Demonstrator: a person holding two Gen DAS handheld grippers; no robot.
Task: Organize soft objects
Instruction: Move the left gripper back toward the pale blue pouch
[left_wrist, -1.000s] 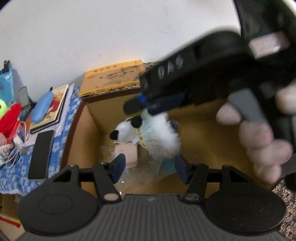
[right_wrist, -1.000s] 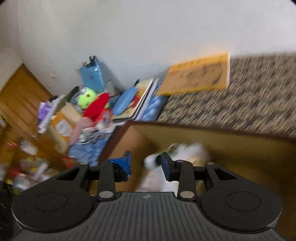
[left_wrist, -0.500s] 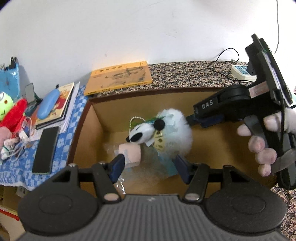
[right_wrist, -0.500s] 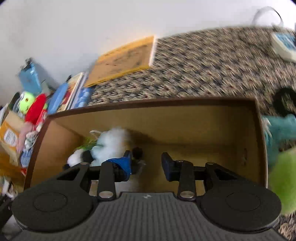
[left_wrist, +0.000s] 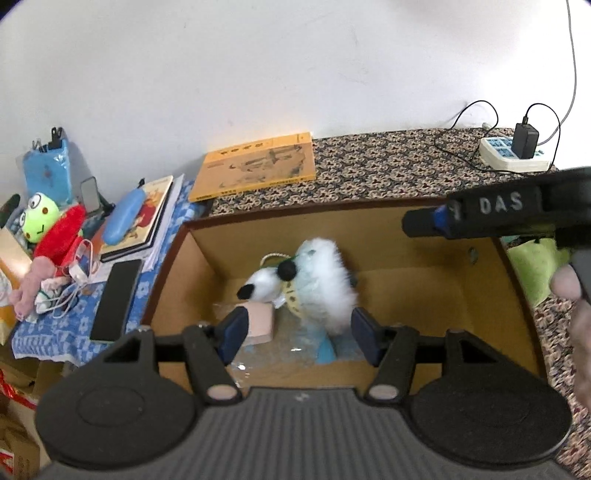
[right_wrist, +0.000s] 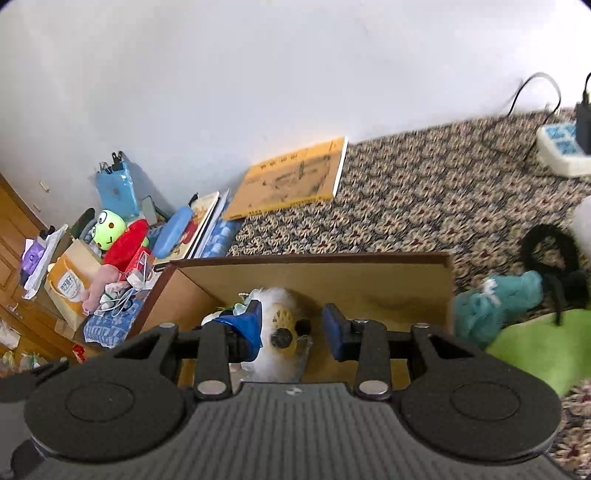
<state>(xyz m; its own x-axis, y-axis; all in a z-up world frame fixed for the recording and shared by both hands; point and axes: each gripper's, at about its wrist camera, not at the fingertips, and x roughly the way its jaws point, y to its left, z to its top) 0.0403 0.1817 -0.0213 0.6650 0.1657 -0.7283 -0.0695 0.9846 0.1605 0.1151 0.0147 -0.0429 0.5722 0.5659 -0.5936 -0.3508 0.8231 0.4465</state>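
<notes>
A brown cardboard box (left_wrist: 406, 254) fills the middle of the left wrist view, its open top facing the camera, and inside it, left of centre, lies a fluffy white plush dog (left_wrist: 317, 280) with a black nose and black ear, resting against a small pink block (left_wrist: 260, 320) on a crinkled clear plastic sheet (left_wrist: 269, 350). The left gripper (left_wrist: 297, 334) hangs above the near edge of the box with its blue-padded jaws standing wide apart and nothing pressed between them. At the right edge of that frame the right gripper (left_wrist: 424, 223) reaches in over the far right corner of the box, held by a hand (left_wrist: 576, 306) at the lower right. In the right wrist view the right gripper (right_wrist: 293, 328) has its jaws partly apart, having just been opening, and they are empty; the plush dog (right_wrist: 280, 321) shows below and behind the gap. To the right of the box in that view lie a teal plush (right_wrist: 495, 302) and a lime green soft thing (right_wrist: 543, 347) on the patterned carpet (right_wrist: 406, 206). A yellow book (left_wrist: 255, 168) lies beyond the box near the wall. At the left, on a blue patterned cloth (left_wrist: 55, 332), sit a green frog toy (left_wrist: 38, 216), a red plush (left_wrist: 61, 236) and a black phone (left_wrist: 114, 299).
</notes>
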